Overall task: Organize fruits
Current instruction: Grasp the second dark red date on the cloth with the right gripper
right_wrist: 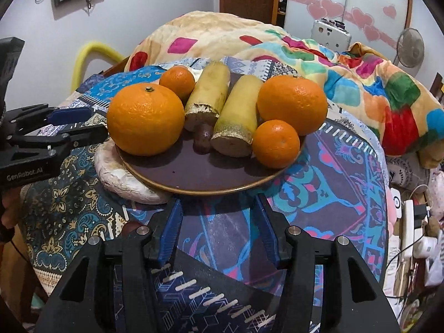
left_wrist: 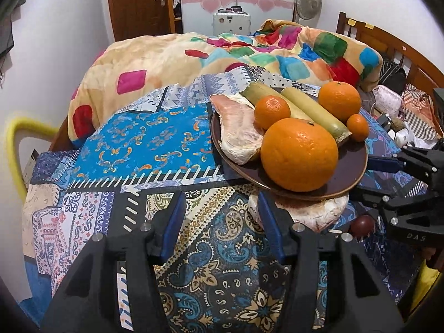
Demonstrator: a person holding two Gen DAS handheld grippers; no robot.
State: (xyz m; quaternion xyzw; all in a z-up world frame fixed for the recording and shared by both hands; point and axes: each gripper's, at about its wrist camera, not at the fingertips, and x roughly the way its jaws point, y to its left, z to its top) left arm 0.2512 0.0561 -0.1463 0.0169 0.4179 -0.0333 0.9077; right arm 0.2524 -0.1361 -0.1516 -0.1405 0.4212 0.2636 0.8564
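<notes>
Underneath, patterned blue bedspread [left_wrist: 144, 138] covering bed, colourful quilt [left_wrist: 166, 58] bunching behind, wooden door [left_wrist: 138, 0] and fan [left_wrist: 307, 0] standing beyond. Brown plate [right_wrist: 194, 172] sitting on bedspread, carrying four oranges, two yellowish stalk pieces, pale pomelo segment [left_wrist: 238, 136]. Left gripper [left_wrist: 222, 213] and right gripper [right_wrist: 219, 216] hovering spread, pinching nothing.

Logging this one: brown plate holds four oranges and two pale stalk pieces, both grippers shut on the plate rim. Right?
Not quite. The plate does hold four oranges and two stalk pieces, but neither the left gripper nor the right gripper grips the rim; both wrist views show open jaws just short of it.
</notes>
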